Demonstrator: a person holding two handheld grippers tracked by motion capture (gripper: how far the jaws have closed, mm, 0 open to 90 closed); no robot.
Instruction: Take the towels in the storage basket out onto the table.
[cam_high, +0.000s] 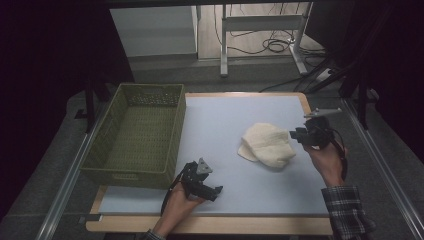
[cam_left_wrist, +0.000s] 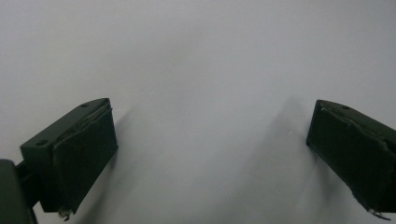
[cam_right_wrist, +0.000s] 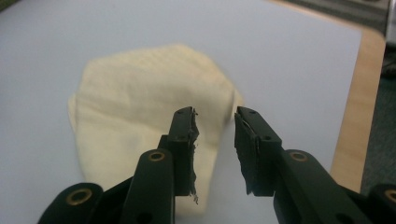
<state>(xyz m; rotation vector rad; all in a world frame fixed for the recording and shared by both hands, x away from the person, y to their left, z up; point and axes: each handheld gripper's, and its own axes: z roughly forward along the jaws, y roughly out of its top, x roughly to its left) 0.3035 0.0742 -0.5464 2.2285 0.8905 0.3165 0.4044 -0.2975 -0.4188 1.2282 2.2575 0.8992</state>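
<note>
Table, cloth partly behind fingers

My right gripper's jaws hide part of the cloth's near edge; my sleeve runs off frame.

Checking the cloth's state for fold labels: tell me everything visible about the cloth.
The cloth is cream, a soft textured fabric, folded into a rounded, layered wad with a lower layer peeking out at its left edge. It lies flat on the pale blue mat, right of centre, apart from the green basket. The right gripper hangs just above its near-right edge, jaws slightly parted, nothing between them; nothing touches the cloth.
</note>
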